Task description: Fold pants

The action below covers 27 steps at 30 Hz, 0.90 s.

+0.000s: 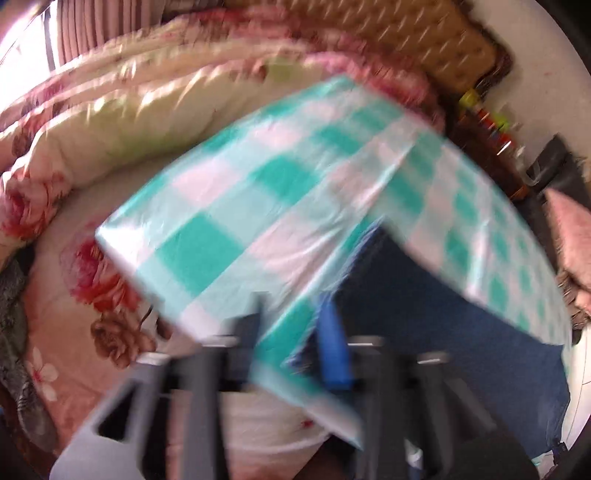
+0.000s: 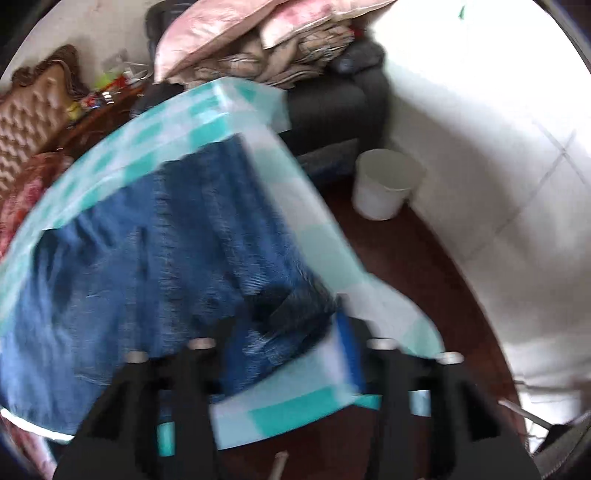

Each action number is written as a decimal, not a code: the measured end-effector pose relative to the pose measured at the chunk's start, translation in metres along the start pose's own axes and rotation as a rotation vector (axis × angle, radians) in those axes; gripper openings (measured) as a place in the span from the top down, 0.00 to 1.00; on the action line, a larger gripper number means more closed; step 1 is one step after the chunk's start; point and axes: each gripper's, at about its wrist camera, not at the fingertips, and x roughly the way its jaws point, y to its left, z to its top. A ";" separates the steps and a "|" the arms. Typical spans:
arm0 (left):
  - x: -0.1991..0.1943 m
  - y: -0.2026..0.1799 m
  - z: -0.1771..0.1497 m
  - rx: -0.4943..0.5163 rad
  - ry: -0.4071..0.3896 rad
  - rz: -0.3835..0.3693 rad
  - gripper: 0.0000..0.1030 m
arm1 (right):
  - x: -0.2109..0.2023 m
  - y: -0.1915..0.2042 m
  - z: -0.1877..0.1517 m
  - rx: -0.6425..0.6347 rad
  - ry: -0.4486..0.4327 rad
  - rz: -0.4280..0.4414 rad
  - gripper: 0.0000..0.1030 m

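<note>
Both views are pretty smeared with motion blur, so take the fine details loosely. Closest in, the left claw (image 1: 295,332) has its two fingers spread apart with a fold of the teal-and-white checked cloth (image 1: 258,206) running up between them; whether it's actually pinching that cloth I can't tell. The right claw (image 2: 284,332) is also spread wide, and the near edge of the pants (image 2: 155,243) (blue denim, bunched into a dark lump right there) sits between its fingers, looks like it's not clamped, though the blur makes that shaky.

The pants lie flat on the surface (image 2: 280,398), which is covered by that checked cloth. In the left view a flap of the cloth is lifted over the denim, hiding a good part of it.

Past the surface on the left side is a bed with a floral quilt (image 1: 74,122) piled up along it, and a tufted headboard (image 1: 424,40) further back. On the right side: dark wood floor, a white bucket (image 2: 386,182), a dark sofa (image 2: 332,107) stacked with pink pillows (image 2: 207,33), and a white wall behind.
</note>
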 end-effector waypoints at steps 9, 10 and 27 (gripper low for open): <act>0.017 -0.092 -0.003 0.293 -0.155 -0.022 0.38 | -0.060 -0.037 0.012 0.042 -0.221 -0.097 0.27; 0.025 -0.105 -0.006 0.343 -0.134 -0.042 0.39 | -0.064 -0.032 0.017 0.015 -0.237 -0.079 0.26; 0.060 -0.173 -0.007 0.425 -0.065 -0.031 0.68 | 0.047 0.089 0.099 -0.435 -0.118 0.103 0.42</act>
